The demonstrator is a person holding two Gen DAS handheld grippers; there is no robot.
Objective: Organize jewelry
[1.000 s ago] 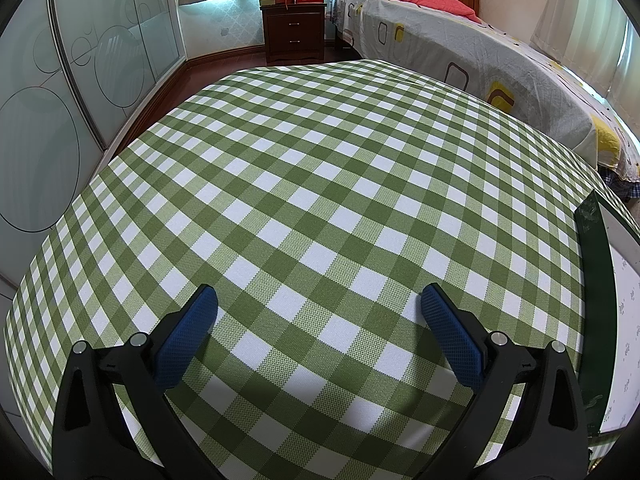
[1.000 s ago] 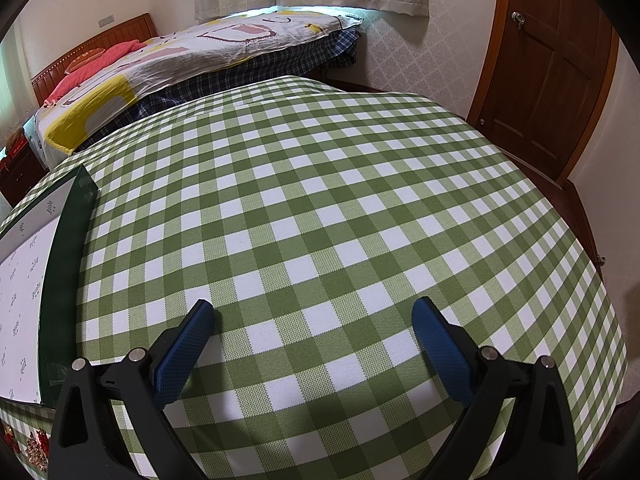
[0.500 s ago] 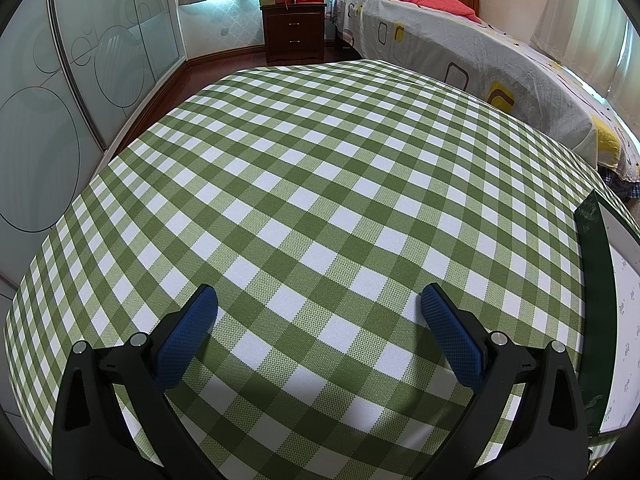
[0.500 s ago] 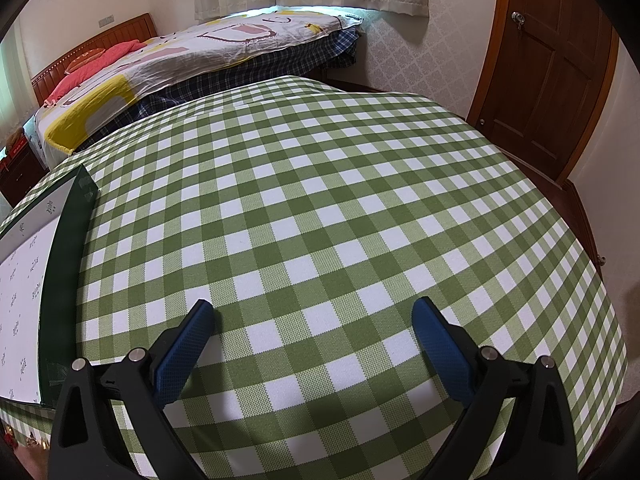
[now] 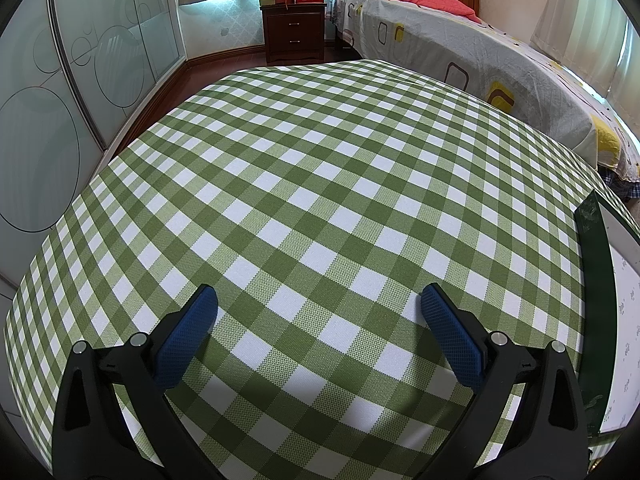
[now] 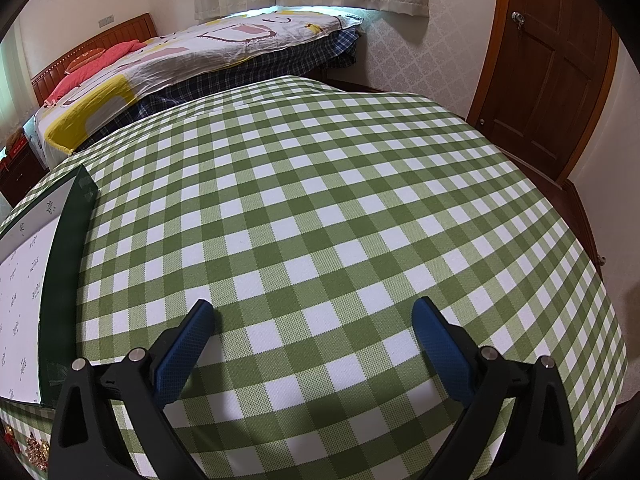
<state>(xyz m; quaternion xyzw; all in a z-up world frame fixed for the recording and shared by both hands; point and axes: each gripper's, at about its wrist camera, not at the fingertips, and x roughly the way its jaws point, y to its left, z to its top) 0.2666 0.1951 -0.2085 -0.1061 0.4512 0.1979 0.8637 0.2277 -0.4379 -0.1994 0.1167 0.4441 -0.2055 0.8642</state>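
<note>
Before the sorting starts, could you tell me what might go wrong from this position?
1. The jewelry shows only as small glinting pieces at the right view's lower left corner, behind the right gripper, so reaching for it may go half-blind.
2. The green box stands between both open grippers; the left gripper could knock it.

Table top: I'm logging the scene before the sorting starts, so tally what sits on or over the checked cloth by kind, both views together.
Grippers, open and empty: 2, left gripper and right gripper
Dark green box with white patterned top: 1
Gold and red jewelry pieces, at frame edge, number unclear: 1 cluster
Total: 4
</note>
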